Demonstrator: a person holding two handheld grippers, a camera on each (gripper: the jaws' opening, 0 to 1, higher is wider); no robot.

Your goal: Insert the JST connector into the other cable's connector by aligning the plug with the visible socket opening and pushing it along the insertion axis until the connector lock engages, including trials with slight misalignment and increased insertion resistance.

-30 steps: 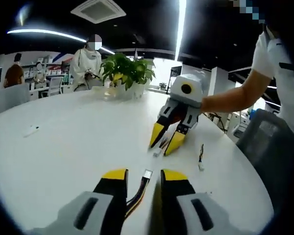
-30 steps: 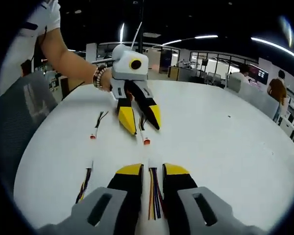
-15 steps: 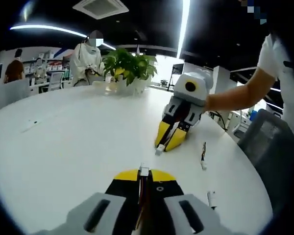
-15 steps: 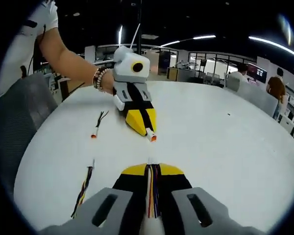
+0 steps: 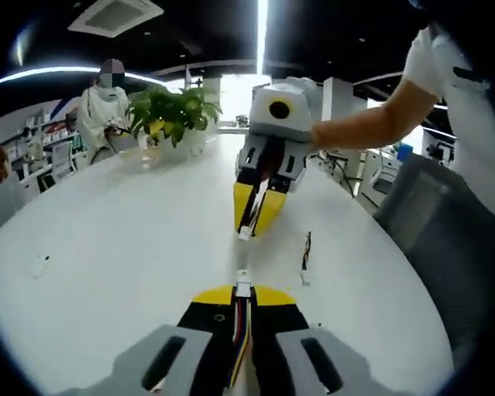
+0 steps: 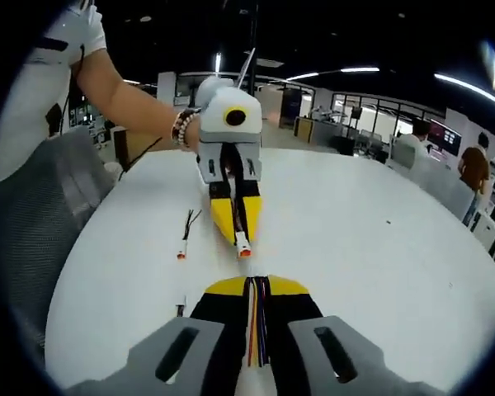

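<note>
Your left gripper is clamped down on a cable with a white connector poking out the tip. Your right gripper pinches the other cable, both raised over the white table, tips facing, slightly apart.

Connector socket opening too small to tell; cable runs under tongs.

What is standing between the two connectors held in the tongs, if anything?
Nothing visible does. The small white plug at the left tongs faces the white connector at the right tongs' tip across bare white round table. A loose short cable lies off to the side.
</note>
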